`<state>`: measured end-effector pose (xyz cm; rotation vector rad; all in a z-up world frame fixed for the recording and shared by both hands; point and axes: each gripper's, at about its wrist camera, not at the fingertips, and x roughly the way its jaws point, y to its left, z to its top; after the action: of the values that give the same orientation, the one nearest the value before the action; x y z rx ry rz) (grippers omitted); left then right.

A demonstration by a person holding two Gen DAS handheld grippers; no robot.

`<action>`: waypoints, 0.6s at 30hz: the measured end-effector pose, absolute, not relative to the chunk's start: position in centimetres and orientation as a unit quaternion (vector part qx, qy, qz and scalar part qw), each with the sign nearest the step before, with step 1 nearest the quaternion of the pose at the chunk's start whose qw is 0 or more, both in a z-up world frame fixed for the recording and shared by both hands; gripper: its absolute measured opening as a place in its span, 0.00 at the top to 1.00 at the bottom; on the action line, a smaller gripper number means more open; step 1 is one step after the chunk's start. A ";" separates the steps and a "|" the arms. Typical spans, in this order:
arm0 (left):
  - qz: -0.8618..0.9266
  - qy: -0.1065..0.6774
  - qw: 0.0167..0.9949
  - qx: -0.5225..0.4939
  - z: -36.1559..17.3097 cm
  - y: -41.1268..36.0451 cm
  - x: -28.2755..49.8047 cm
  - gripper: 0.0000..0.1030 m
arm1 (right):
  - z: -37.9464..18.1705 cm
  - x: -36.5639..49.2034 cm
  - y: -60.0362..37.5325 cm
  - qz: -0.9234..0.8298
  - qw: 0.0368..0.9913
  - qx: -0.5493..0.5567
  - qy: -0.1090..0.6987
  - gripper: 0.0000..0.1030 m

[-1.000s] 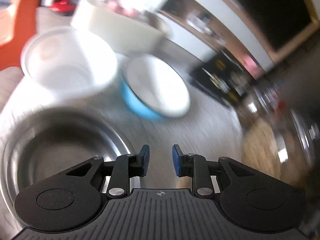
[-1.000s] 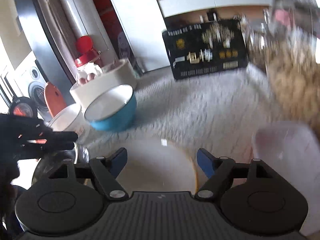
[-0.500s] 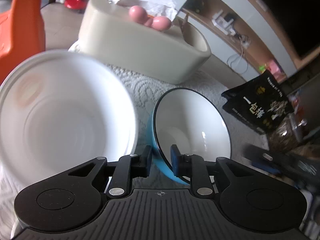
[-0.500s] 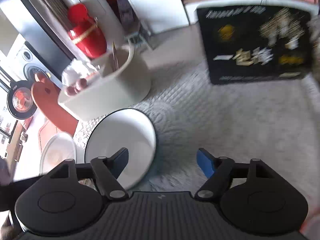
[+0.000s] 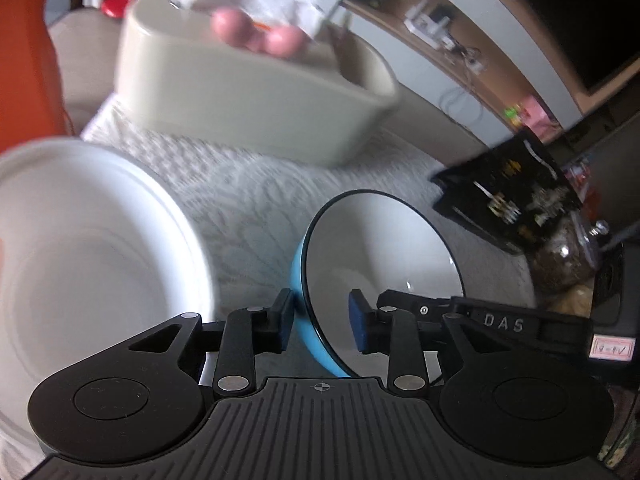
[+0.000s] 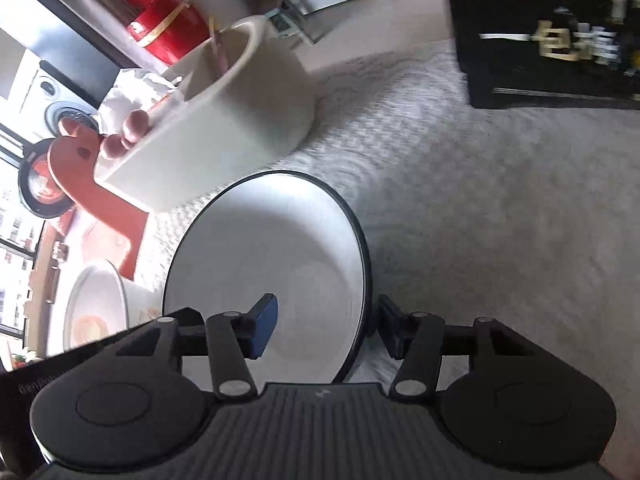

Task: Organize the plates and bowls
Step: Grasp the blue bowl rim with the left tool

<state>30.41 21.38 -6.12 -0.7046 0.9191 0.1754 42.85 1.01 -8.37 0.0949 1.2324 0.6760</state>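
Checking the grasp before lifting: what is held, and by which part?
Nothing is clamped yet. Both the left gripper and right gripper straddle the blue bowl's rim, left opening, right closing.

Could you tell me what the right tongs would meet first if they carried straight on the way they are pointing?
Most likely the blue bowl: the closing right tongs already straddle its rim on their right side, so its wall, then its white inside, comes first.

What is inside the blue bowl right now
The blue bowl shows a bare white inside, no food or dish. One finger of the right gripper reaches inside as its jaws close across the rim. The near inner wall is covered by the gripper.
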 end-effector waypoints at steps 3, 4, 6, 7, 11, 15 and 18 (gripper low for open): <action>0.054 0.448 0.832 -0.323 -6.0 18.7 30.9 0.66 | -8.0 42.4 -1.6 0.294 0.773 0.036 0.562 0.45; 0.043 0.454 0.831 -0.319 -6.0 17.6 31.1 0.66 | -7.9 42.2 -2.5 0.288 0.775 0.037 0.561 0.45; 0.022 0.463 0.828 -0.316 -6.2 15.9 31.5 0.66 | -7.7 42.1 -4.8 0.276 0.780 0.041 0.560 0.45; 0.010 0.468 0.826 -0.315 -6.3 15.1 31.8 0.66 | -7.7 42.0 -6.0 0.268 0.783 0.044 0.560 0.45; -0.020 0.476 0.826 -0.302 -6.9 12.6 33.0 0.66 | -9.0 42.5 -9.5 0.241 0.777 0.072 0.577 0.45; -0.025 0.499 0.824 -0.269 -7.6 12.3 34.7 0.69 | -10.0 42.8 -10.7 0.221 0.773 0.091 0.588 0.44; -0.029 0.506 0.819 -0.267 -8.3 13.1 35.3 0.69 | -10.5 43.1 -10.2 0.214 0.768 0.090 0.598 0.38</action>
<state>35.34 13.11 -8.27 -0.5686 1.0783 -0.0620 43.14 -10.23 -10.55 0.1953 1.2974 0.4636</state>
